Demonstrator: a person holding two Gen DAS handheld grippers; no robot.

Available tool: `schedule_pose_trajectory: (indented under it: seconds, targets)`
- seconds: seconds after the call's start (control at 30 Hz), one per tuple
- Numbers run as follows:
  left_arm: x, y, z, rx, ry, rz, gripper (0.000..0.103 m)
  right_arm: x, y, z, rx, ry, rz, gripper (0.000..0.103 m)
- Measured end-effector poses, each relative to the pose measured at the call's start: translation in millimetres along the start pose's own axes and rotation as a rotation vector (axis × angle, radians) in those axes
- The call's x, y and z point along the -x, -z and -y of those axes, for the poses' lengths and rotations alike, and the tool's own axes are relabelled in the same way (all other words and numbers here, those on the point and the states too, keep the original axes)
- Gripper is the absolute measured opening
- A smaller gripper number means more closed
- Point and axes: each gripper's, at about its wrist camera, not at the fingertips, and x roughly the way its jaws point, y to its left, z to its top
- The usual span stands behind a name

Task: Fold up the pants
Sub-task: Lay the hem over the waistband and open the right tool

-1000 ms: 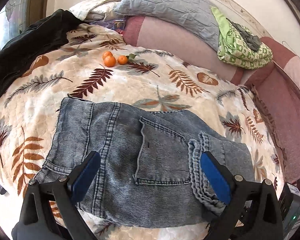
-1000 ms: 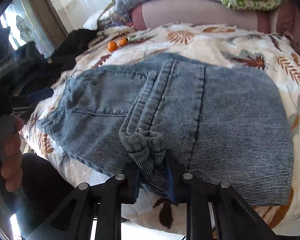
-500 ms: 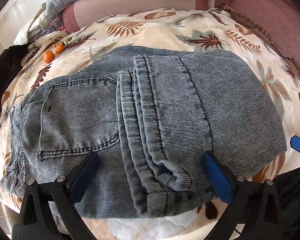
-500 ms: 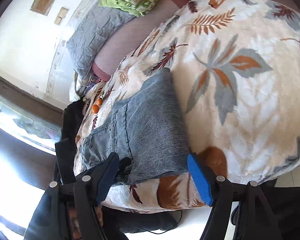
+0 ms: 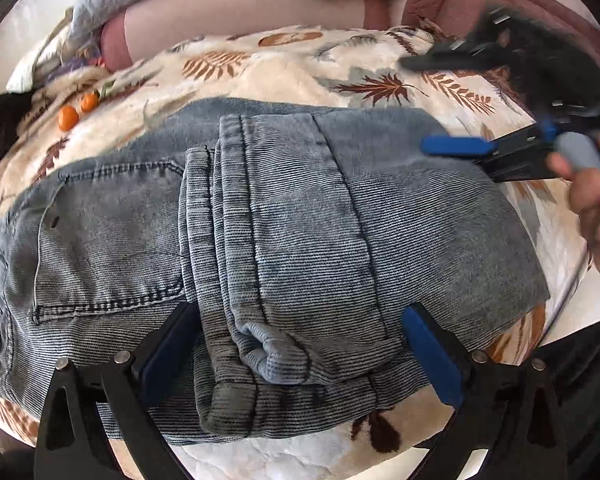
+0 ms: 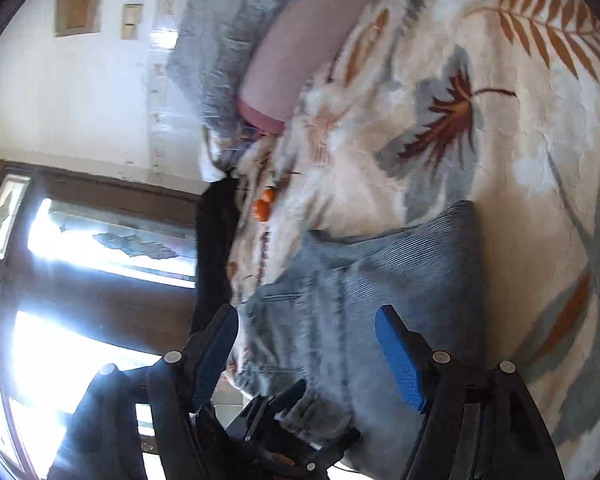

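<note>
Folded blue-grey ribbed denim pants lying flat on leaf-print blanket, hem bundle now released; right gripper spread, swung off past pants' far side; left gripper spread, empty, over near edge; next fold likely due.

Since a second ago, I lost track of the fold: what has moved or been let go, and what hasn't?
The right gripper let go of the bunched hem it was pinching, opened, and swung out to the right side of the folded pants, its jaws now empty. The left gripper came in low over the near edge, open. The pants stay folded on the leaf-print blanket; the oranges have not moved.
</note>
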Motion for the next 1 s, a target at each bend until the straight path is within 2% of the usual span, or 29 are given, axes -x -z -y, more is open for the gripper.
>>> schedule_pose_trajectory:
  seconds: [0.03,0.07,0.2,0.27,0.33,0.47,0.5,0.57,0.67,0.73,0.8,0.87,0.9,0.97,1.0]
  targets:
    - [0.9,0.5,0.8,-0.002,-0.004,0.002,0.101,-8.3,-5.3,15.9,-0.038,0.011,0.005,0.068]
    - [1.4,0.7,-0.9,0.003,0.006,0.002,0.101,-6.2,-7.9,22.3,-0.064,-0.031,0.043,0.064]
    - [1.5,4.4,0.2,-0.013,0.012,0.024,0.102,5.6,-2.3,-1.4,0.024,-0.051,0.057,0.069]
    - [2.1,6.4,-1.3,-0.009,0.017,0.034,0.102,11.6,3.9,-8.4,0.042,-0.1,0.056,0.069]
    - [1.9,5.3,-2.9,-0.009,0.02,0.034,0.102,17.9,16.5,-5.7,0.009,-0.104,0.06,0.07]
    - [0.5,2.5,-1.9,-0.007,0.015,0.034,0.102,24.3,56.2,-1.3,-0.035,-0.181,0.033,0.07]
    - [0.6,2.5,-1.9,-0.007,0.015,0.035,0.102,23.2,66.6,-0.1,-0.03,-0.172,0.015,0.071]
    - [0.5,1.9,-2.0,-0.007,0.014,0.034,0.102,19.5,80.7,11.7,-0.018,-0.057,0.014,0.074]
    - [4.3,-2.2,-3.7,-0.014,0.023,0.019,0.102,27.4,86.4,20.6,-0.075,-0.095,0.05,0.073]
    - [13.1,-4.2,-10.8,0.015,0.032,0.028,0.102,40.2,94.4,0.4,0.007,-0.125,0.077,0.073]
    - [26.6,-4.0,-20.3,0.053,0.016,0.072,0.102,43.9,106.7,-9.9,0.053,-0.159,0.065,0.075]
    - [31.2,-2.6,-29.3,0.092,-0.005,0.086,0.102,34.2,115.8,0.2,0.059,-0.07,0.041,0.081]
    - [25.9,-1.5,-32.6,0.109,-0.009,0.056,0.102,24.5,118.3,13.6,0.034,-0.034,0.013,0.082]
    - [7.3,1.8,-34.3,0.095,-0.016,-0.044,0.102,31.0,118.5,25.0,-0.017,-0.114,0.045,0.08]
    - [10.4,2.2,-33.1,0.078,-0.024,-0.013,0.103,35.7,116.6,22.2,-0.01,-0.133,0.047,0.08]
